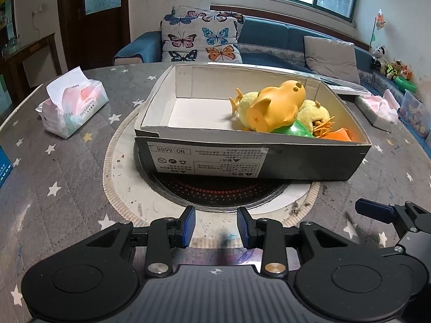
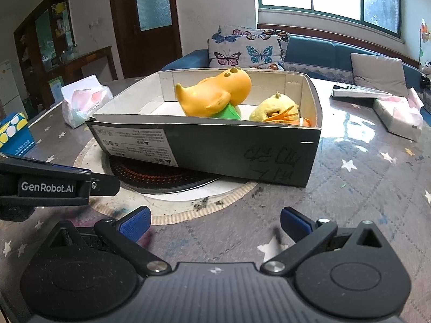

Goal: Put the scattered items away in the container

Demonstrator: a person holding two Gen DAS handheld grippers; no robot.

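A dark cardboard box (image 1: 250,158) (image 2: 215,148) stands on the round table over the central burner. Inside it lie an orange rubber duck (image 1: 280,102) (image 2: 215,94), yellow plush chicks (image 1: 315,113) (image 2: 272,109), a green toy (image 1: 292,130) (image 2: 229,113) and an orange piece (image 1: 340,136). My left gripper (image 1: 215,226) is open and empty, low over the table in front of the box. My right gripper (image 2: 215,223) is open wide and empty, near the box's right front corner. Each gripper shows at the edge of the other's view.
A tissue pack (image 1: 71,110) (image 2: 84,102) lies left of the box. Another tissue pack (image 1: 377,110) (image 2: 398,115) and a remote (image 2: 355,91) lie to the right. A blue carton (image 2: 16,134) stands at the table's left edge. A sofa with cushions is behind the table.
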